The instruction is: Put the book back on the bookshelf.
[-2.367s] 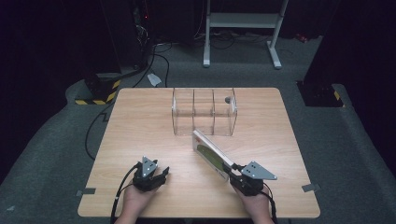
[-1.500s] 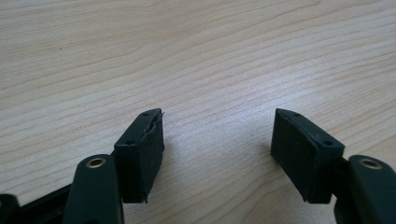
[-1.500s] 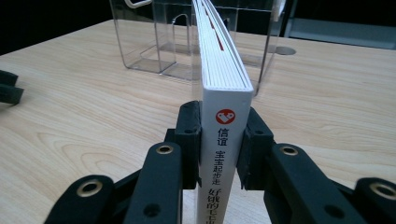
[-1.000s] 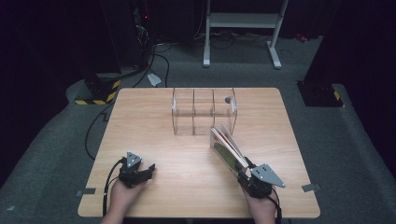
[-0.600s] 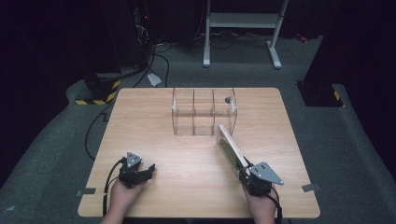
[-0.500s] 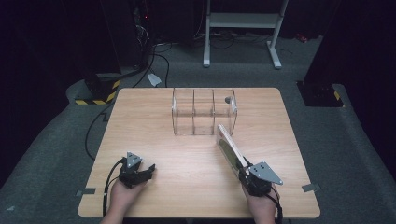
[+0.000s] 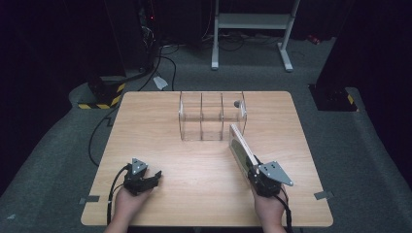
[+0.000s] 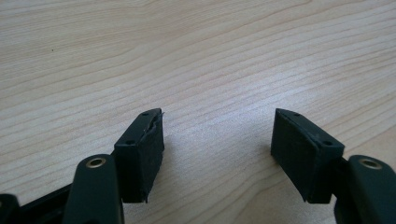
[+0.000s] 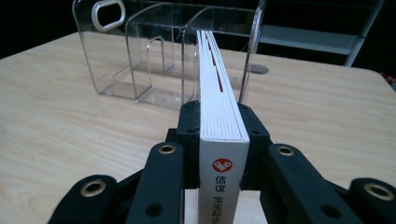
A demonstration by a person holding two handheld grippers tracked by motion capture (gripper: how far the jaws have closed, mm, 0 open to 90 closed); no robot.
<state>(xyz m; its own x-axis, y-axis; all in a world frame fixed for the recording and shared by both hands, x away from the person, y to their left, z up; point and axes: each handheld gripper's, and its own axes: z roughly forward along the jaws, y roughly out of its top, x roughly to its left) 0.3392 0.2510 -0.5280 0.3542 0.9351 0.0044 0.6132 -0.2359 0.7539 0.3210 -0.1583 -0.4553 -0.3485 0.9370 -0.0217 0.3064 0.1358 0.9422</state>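
Right tool (image 7: 256, 171) is clamping a thin book (image 7: 241, 146) by its spine end, jaws pressing on both covers, the page edges facing up and the book reaching forward toward the clear acrylic organizer (image 7: 212, 116) at the middle of the tabletop (image 7: 160, 121). In the right gripper view the book's (image 9: 216, 88) far end is lining up with the organizer's (image 9: 154, 60) rightmost compartment, near its outer wall.

Judging from that alignment, the step in hand is sliding the book upright into that slot. Doing it well probably means keeping the book vertical and parallel to the dividers, steering the leading corner between the outer wall and the next divider, and easing it forward without nudging the light organizer along the wood.

Left tool (image 7: 141, 177) is resting low near the front edge of the tabletop, its jaws standing apart over bare wood and holding nothing. The thin transparent walls are the main obstacle, being hard to judge by eye. Beyond the table, cables (image 7: 160, 63) and a white stand (image 7: 252, 22) are sitting on the dark floor, well clear.
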